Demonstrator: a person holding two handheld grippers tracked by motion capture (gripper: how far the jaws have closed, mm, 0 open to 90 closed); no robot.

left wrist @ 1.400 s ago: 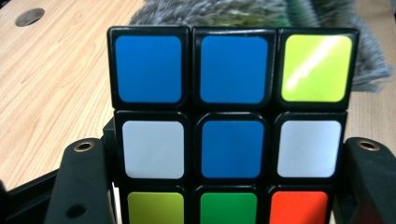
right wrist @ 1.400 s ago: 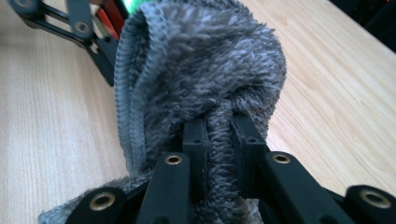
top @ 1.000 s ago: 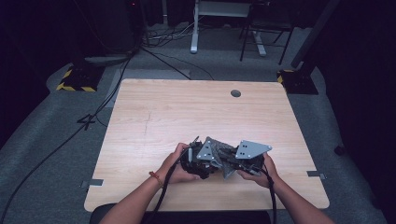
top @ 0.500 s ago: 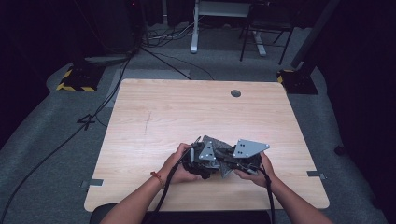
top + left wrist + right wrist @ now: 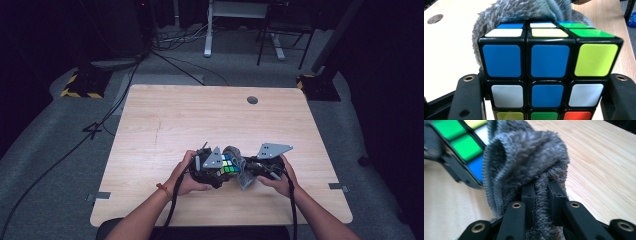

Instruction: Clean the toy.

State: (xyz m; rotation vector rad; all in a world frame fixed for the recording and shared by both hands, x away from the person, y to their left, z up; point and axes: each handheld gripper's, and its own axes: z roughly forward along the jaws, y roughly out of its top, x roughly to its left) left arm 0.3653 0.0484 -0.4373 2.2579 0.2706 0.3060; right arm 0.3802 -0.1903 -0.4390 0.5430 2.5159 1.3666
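Grey cloth (image 5: 524,165) pinched tight in right gripper (image 5: 541,195), bunched against cube (image 5: 549,67) top, likely for wiping. Left gripper (image 5: 541,100) clamped cube by sides, steadying it above table (image 5: 165,125) near edge, at 6 o'clock. Cloth sat at cube's 3 o'clock in high view.

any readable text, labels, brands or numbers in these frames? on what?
None: no word, number or brand can be read.
Cube: plain colour stickers, no logo showing.
Cloth: no tag showing.
Table: bare wood, no marking.
Yellow-black striped base on the floor: hazard stripes, no lettering.
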